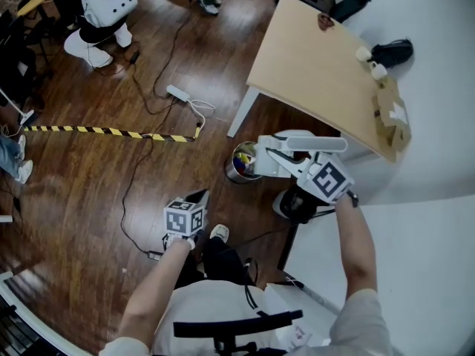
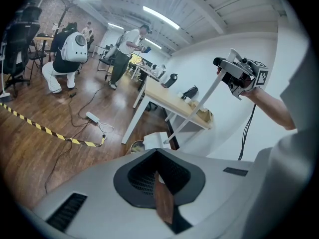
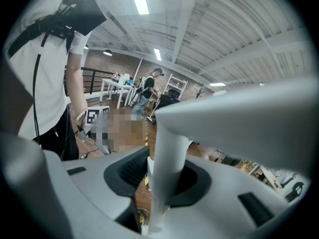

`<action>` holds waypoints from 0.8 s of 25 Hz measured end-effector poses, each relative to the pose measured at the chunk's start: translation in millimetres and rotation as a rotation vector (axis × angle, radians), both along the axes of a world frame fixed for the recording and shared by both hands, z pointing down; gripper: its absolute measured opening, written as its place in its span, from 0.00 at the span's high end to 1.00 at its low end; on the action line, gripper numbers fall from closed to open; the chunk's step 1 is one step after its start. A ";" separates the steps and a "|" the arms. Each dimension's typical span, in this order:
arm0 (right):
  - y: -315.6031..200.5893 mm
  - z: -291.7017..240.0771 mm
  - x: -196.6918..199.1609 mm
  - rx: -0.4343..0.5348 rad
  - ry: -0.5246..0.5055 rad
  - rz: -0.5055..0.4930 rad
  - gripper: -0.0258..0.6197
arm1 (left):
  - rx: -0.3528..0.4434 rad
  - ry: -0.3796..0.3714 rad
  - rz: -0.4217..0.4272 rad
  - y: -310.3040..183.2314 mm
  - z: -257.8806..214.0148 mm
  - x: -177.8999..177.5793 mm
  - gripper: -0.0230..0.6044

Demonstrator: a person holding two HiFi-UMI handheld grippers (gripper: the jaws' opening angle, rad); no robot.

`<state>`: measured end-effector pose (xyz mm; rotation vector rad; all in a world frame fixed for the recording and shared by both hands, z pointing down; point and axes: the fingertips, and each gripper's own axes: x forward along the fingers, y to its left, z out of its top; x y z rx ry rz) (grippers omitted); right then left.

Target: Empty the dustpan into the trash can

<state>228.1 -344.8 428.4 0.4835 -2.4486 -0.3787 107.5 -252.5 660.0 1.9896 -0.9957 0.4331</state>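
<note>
In the head view my right gripper (image 1: 293, 162) is shut on the white handle of the dustpan (image 1: 266, 159). The pan hangs right beside the rim of the small round trash can (image 1: 237, 165), which stands on the wood floor by the table leg and holds colourful scraps. The right gripper view shows the white handle (image 3: 167, 168) clamped between the jaws. My left gripper (image 1: 199, 197) is lower left of the can, apart from it, shut and holding nothing. From the left gripper view the dustpan (image 2: 155, 139) sits next to the trash can (image 2: 134, 146), with the right gripper (image 2: 234, 76) up on the handle.
A wooden table (image 1: 319, 65) stands behind the can, with a cardboard piece (image 1: 391, 113) on it. Yellow-black tape (image 1: 111, 133), a power strip (image 1: 178, 92) and cables lie on the floor at left. A black stand base (image 1: 297, 206) is under my right arm. A white robot (image 1: 104, 10) sits far left.
</note>
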 end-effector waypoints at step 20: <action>1.9 0.3 -15.8 -0.019 0.006 -0.025 0.75 | -0.008 0.002 -0.017 9.3 1.6 -11.6 0.98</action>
